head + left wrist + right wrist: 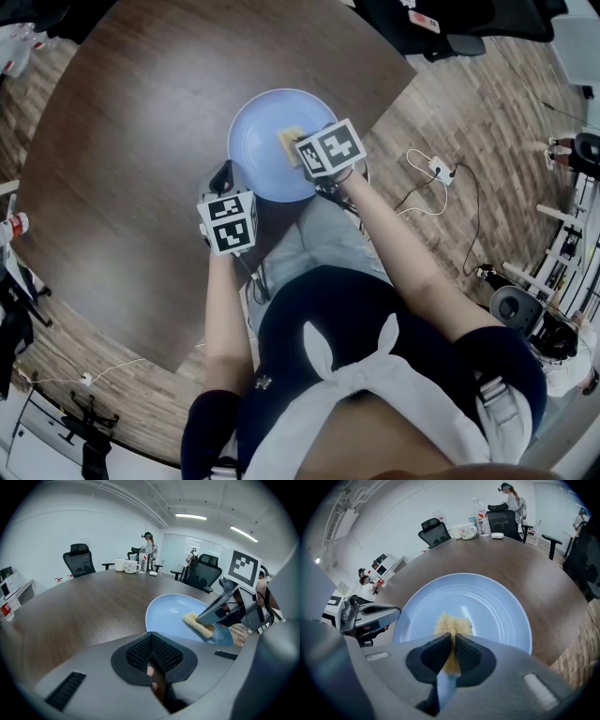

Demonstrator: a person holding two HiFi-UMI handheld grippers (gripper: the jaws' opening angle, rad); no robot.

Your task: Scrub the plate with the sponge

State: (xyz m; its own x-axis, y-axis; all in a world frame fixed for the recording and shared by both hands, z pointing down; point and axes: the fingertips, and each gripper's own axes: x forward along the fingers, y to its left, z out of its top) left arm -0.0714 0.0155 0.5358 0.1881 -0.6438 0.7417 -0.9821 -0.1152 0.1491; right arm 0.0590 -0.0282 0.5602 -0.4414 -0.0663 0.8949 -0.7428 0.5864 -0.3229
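A light blue plate (262, 117) lies on the dark wooden table (141, 141) near its front edge. A yellow sponge (452, 623) rests on the plate's inner face, and my right gripper (452, 645) is shut on it from the near side. The left gripper view shows that sponge (196, 623) pressed down on the plate (168, 613) under the right gripper (206, 618). My left gripper (151, 641) is shut, its tip at the plate's near-left rim, apparently pinching it. The head view has this left gripper (223, 178) just left of the plate.
Office chairs (78, 559) ring the table. Mugs and a bottle (131, 566) stand at its far edge, where a person (149, 550) stands. Cables and a plug (436, 169) lie on the wood floor to the right. The table edge runs just below the plate.
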